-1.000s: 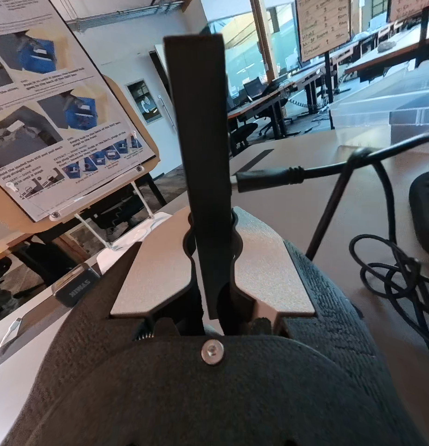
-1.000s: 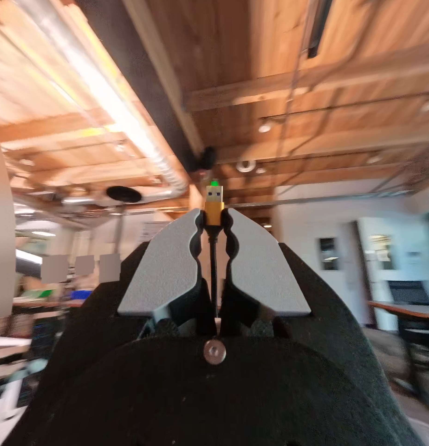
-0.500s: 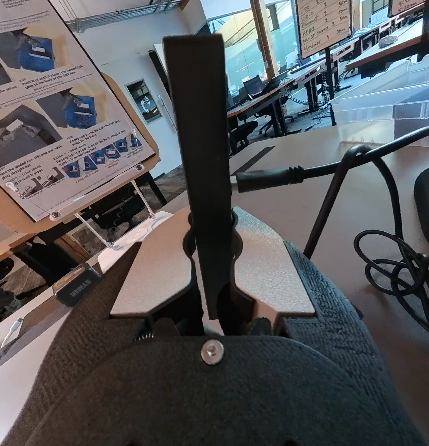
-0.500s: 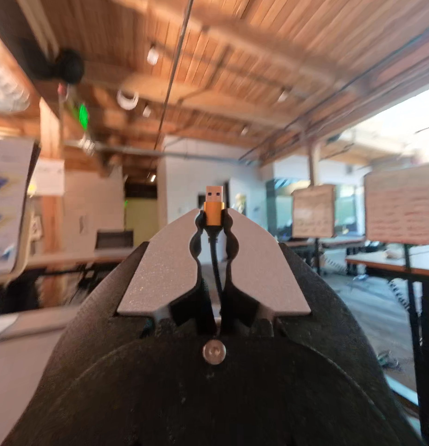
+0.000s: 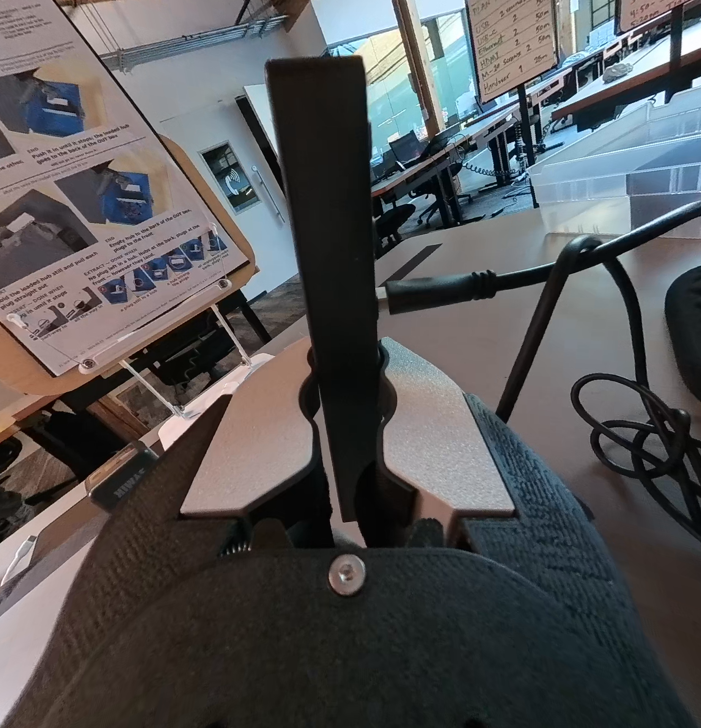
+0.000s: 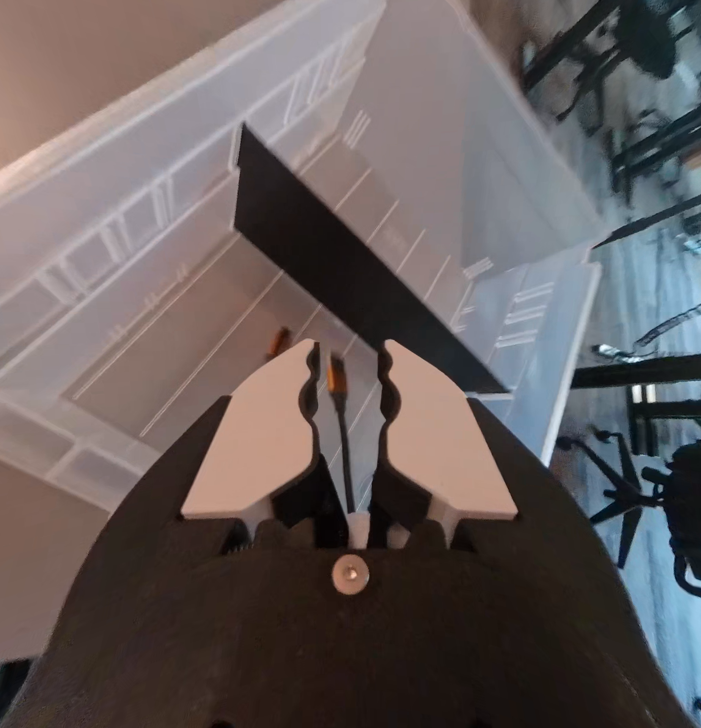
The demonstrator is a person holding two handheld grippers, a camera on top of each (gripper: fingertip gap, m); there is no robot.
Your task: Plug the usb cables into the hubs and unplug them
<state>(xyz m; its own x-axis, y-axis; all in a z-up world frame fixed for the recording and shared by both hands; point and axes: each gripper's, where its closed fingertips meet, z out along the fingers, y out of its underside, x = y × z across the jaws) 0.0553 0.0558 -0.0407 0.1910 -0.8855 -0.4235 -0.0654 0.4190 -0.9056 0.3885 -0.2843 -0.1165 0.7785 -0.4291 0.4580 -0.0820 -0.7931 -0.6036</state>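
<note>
My left gripper is shut on a long black hub and holds it upright above the table. A black cable plug meets the hub's right side, and its cable runs off to the right. My right gripper is open, pointing down into a clear plastic bin. An orange USB plug on a black cable sits loose between the jaws, touching neither finger. A second orange plug lies in the bin just beyond the left finger.
A black divider crosses the bin. An instruction sheet on a stand is at the left. Black cable coils lie on the table at the right, and clear bins stand behind. A small dark device is at the left. It is some 40 centimetres from my left tips to the small dark device.
My right gripper has swung down from facing the room to over the clear bin and has opened, letting go of the orange plug. My left gripper and the hub have barely moved.
</note>
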